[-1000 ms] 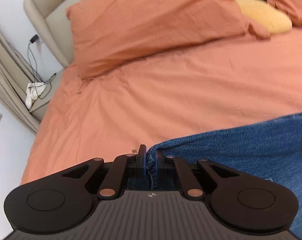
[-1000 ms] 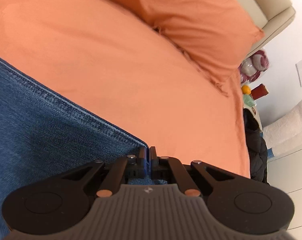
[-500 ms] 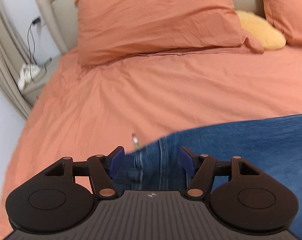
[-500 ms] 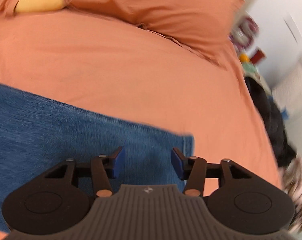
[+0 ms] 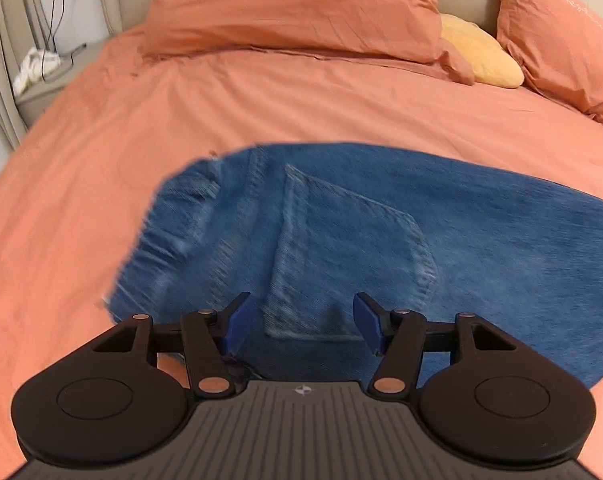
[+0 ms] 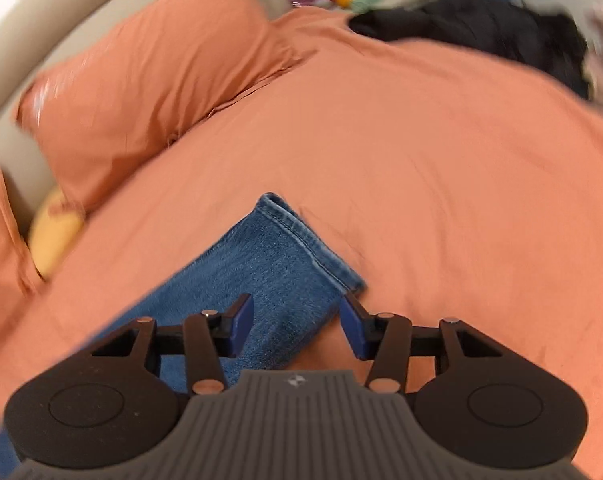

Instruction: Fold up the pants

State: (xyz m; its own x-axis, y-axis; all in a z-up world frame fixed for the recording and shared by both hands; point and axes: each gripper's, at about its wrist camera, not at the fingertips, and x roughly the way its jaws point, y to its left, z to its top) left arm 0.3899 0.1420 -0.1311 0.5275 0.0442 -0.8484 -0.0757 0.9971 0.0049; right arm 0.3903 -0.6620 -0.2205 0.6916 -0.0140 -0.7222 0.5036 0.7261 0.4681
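A: Where are the jeans (image 5: 381, 232)?

B: Flat across the bed (image 5: 261, 112), below both grippers. Left gripper (image 5: 303, 322) gapes empty over the back pocket (image 5: 341, 256); right gripper (image 6: 293, 322), half-spread, empty, over the hem (image 6: 305, 236).

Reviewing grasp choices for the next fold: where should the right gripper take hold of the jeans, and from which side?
Probably at the hem of the leg, near its nearer corner by the right gripper. The jeans lie flat on the orange bedspread, so a flat middle offers no edge to pinch. Come in low from the open end, one finger sliding under the stitched cuff. Its jaws stand open, holding nothing.
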